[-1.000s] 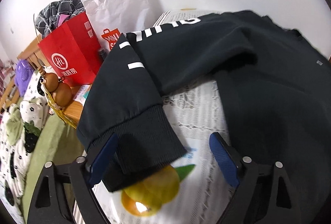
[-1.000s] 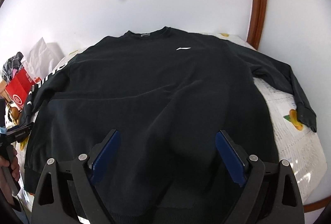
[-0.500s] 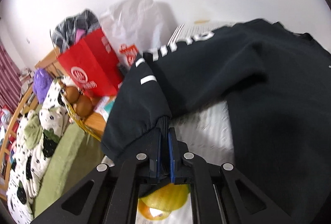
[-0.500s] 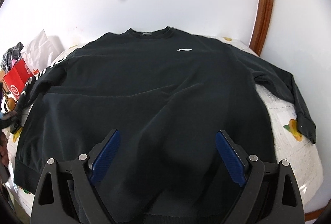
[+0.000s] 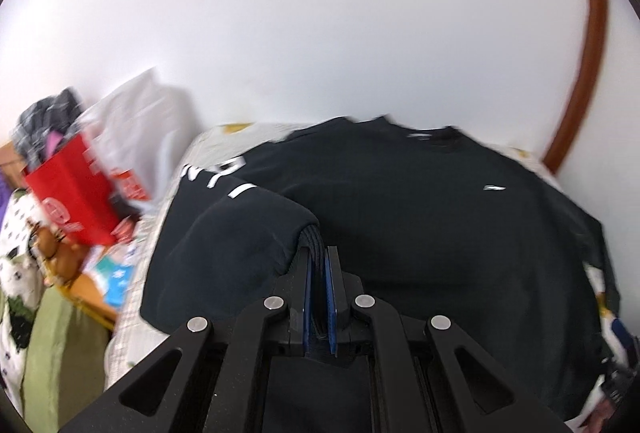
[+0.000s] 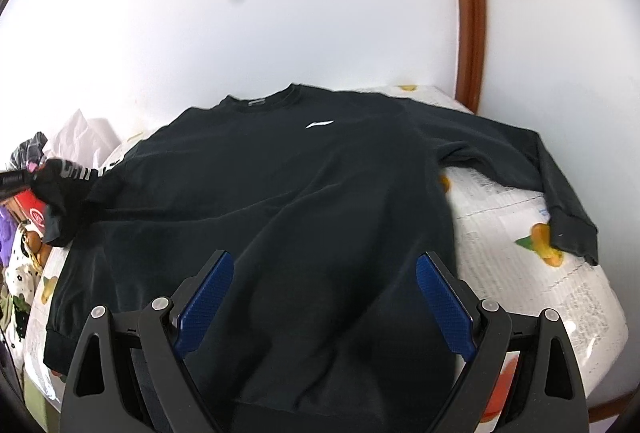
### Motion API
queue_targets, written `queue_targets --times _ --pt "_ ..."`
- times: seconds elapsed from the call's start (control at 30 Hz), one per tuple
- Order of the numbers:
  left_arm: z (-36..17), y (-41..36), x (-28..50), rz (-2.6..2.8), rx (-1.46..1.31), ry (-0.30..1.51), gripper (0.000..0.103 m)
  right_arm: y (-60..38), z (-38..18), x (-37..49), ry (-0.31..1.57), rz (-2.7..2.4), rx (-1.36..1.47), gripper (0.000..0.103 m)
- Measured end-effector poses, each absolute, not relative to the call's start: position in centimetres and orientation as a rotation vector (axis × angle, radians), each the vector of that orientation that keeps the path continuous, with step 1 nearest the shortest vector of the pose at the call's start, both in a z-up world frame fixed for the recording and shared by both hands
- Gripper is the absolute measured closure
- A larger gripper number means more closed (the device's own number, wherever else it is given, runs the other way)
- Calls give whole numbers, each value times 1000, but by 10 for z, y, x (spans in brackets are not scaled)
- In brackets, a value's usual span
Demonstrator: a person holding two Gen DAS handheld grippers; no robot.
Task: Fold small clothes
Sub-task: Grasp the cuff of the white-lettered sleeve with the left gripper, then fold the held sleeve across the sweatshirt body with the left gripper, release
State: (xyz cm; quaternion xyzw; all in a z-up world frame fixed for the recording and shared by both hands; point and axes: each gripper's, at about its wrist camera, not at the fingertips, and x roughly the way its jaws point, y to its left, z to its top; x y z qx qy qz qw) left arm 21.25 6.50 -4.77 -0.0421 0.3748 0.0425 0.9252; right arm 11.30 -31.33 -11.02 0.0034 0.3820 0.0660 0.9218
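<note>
A black sweatshirt [image 6: 288,193] with a small white chest logo lies face up on a round table covered in a fruit-print cloth [image 6: 560,293]. My left gripper [image 5: 319,257] is shut on the ribbed cuff of the left sleeve [image 5: 240,233] and holds it lifted over the shirt's body; white letters show on that sleeve. In the right wrist view the lifted sleeve [image 6: 68,185] hangs at the far left. My right gripper [image 6: 324,273] is open and empty above the shirt's lower hem. The other sleeve [image 6: 552,169] lies spread out at the right.
A red paper bag [image 5: 76,193] and a white plastic bag [image 5: 140,129] stand left of the table, with clothes piled behind them. A white wall is close behind the table. A brown wooden frame [image 6: 468,13] runs up the wall at the right.
My left gripper closed on the left sleeve's cuff, then lifted it and carried it right, over the shirt's body. My right gripper stayed open above the hem.
</note>
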Motion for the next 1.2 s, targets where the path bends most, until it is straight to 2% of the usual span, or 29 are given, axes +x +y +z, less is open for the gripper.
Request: queue_targets --times 0.4,0.8,1.0,1.07,1.2 --pt "-59 -58 249 -104 -12 802 96 -368 -106 97 765 71 43 11" --pt "-86 -104 273 -176 25 878 96 -394 -115 96 793 18 54 11" --pt "-85 -90 263 -238 11 875 83 -377 -115 100 808 44 48 11" --pt "-81 -81 258 -230 14 856 72 -367 -114 104 813 65 41 11" --pt "-75 -42 246 -199 -11 832 68 -335 -110 112 816 121 9 11"
